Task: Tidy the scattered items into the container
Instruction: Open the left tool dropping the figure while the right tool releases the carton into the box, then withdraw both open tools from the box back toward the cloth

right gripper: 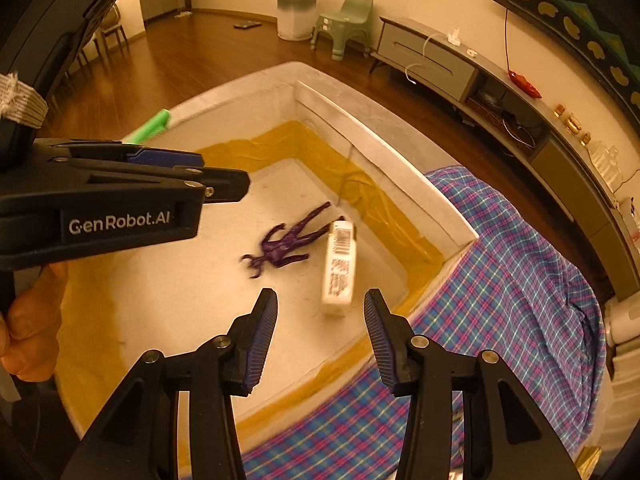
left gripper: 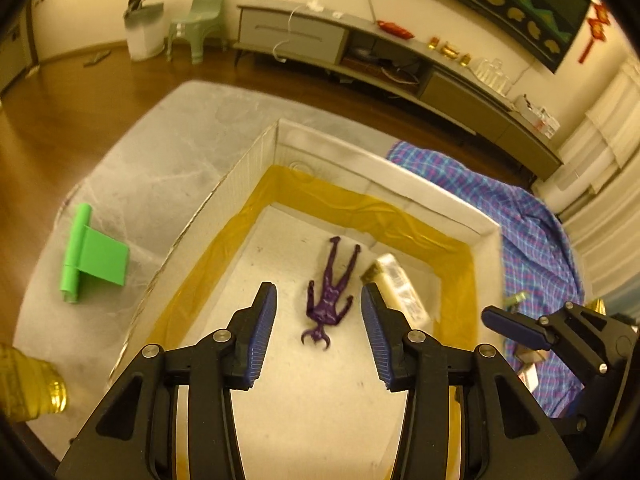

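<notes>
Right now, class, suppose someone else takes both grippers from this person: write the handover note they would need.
Left gripper: open, empty, over the box.
Right gripper: open, empty, at the box's near right edge.
In the box: the purple figure lying flat, and beside it the white barcoded packet, which looks blurred, perhaps just dropped.
Done: those two items are in.
Left: the green plastic piece lies on the grey mat to the left of the box. Small items sit on the plaid cloth near the right gripper; they are partly hidden, so check there.
</notes>
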`<state>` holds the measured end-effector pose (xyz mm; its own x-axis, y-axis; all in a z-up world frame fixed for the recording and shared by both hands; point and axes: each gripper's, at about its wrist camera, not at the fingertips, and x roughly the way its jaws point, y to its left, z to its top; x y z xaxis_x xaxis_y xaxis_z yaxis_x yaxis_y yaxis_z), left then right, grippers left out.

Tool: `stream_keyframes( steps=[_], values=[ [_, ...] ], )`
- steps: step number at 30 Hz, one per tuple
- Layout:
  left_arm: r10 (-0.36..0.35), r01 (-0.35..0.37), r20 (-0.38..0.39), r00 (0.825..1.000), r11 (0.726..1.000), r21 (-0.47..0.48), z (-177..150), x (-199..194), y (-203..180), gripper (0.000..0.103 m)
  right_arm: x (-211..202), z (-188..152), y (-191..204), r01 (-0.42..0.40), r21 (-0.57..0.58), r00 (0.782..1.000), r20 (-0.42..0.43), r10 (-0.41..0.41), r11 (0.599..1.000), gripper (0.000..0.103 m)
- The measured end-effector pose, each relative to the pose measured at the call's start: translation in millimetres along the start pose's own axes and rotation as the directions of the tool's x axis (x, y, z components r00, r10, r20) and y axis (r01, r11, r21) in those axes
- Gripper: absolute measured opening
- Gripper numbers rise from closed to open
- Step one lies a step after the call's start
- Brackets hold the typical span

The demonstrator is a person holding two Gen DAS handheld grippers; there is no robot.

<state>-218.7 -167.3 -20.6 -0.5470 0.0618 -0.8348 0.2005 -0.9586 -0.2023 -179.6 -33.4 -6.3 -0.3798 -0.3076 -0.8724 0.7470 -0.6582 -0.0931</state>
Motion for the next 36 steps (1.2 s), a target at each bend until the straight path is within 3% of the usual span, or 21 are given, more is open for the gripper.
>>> stream_keyframes(
  steps=[16, 25, 36],
  values=[
    [0.051, -0.070, 0.111, 0.993, 0.983, 0.172, -62, -95, -40, 0.050, -89, -48, 20, -0.125, 0.048, 0.985, 0.122, 0.119, 0.991, 0.051],
    [0.039, -0.064, 0.130, 0.991, 0.980, 0.190, -89, -124, -51, 0.050, -122, -77, 20, -0.226, 0.077, 0.955, 0.215, 0.206, 0.971, 0.051],
    [-0.018, -0.016, 0.156, 0.988, 0.976, 0.218, -126, -156, -71, 0.050, -151, -124, 6, -0.278, 0.132, 0.919, 0.324, 0.224, 0.951, 0.051]
  ],
)
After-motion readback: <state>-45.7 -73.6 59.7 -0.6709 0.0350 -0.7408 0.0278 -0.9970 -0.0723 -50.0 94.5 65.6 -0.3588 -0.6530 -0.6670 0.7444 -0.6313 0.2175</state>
